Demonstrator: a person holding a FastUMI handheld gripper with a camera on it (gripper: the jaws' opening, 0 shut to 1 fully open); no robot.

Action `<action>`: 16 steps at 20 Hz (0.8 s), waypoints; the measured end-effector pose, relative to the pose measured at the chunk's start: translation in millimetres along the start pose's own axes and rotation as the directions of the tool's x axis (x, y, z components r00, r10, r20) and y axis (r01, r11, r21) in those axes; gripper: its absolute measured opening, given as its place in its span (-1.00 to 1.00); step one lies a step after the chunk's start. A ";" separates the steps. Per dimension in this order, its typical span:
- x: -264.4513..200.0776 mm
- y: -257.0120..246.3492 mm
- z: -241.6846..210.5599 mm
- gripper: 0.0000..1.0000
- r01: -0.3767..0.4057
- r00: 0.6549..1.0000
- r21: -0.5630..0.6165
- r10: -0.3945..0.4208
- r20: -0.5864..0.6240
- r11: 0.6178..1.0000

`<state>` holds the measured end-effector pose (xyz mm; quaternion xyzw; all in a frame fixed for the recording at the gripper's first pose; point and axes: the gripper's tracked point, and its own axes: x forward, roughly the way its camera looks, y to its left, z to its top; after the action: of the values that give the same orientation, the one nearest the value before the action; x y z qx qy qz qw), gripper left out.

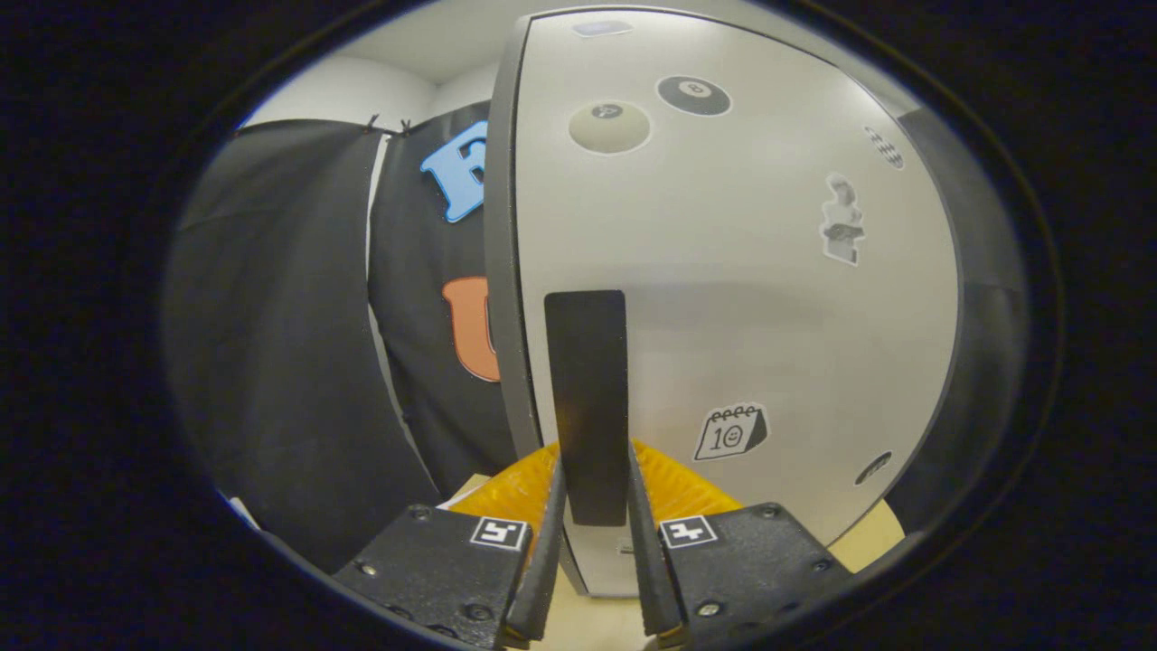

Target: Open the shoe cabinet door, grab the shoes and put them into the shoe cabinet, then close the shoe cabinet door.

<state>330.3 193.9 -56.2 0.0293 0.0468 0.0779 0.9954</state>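
The shoe cabinet's white door [723, 271] stands right in front of me, dotted with several stickers. Its grey edge [503, 271] shows along the left side. A tall black handle [587, 389] runs vertically near that edge. My gripper [595, 470] holds the lower part of the handle, with one finger pressed against each side. The cabinet's dark side panel [990, 362] curves away to the right of the door.
The booth's black cloth wall [289, 344] hangs close on the left of the cabinet. A pale wooden surface [868, 542] shows under the cabinet, below and beside my fingers. White wall and ceiling [380, 81] rise above the cloth.
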 end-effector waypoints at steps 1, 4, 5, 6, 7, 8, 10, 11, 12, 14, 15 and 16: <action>-2.4 -0.2 0.4 -0.25 -0.005 1.000 -0.006 0.005 -0.005 1.000; -3.4 -0.6 -0.8 -0.30 -0.029 0.999 -0.006 0.029 -0.019 1.000; -4.7 -0.9 -1.1 -0.33 -0.039 0.999 -0.006 0.039 -0.021 0.999; -6.1 -1.2 -1.3 -0.33 -0.049 0.999 -0.009 0.049 -0.021 0.999; -8.3 -2.1 -1.2 -0.34 -0.057 0.998 -0.015 0.056 -0.019 0.998; -10.1 -2.5 -2.7 -0.34 -0.067 0.998 -0.022 0.067 -0.018 0.997; -15.3 -3.2 -1.8 -0.35 -0.088 0.996 -0.031 0.087 -0.018 0.996; -17.4 -3.4 -2.4 -0.36 -0.098 0.995 -0.027 0.098 -0.017 0.995; -20.4 -3.4 -2.8 -0.36 -0.110 0.994 -0.021 0.109 -0.016 0.994; -33.3 -4.1 -7.7 -0.36 -0.129 0.992 -0.022 0.128 -0.021 0.991; -39.1 -5.8 -8.2 -0.37 -0.133 0.991 -0.032 0.133 -0.023 0.991; -45.7 -7.5 -8.5 -0.37 -0.137 0.990 -0.038 0.136 -0.024 0.990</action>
<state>285.7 179.8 -61.1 0.0117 0.0537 0.1471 0.9876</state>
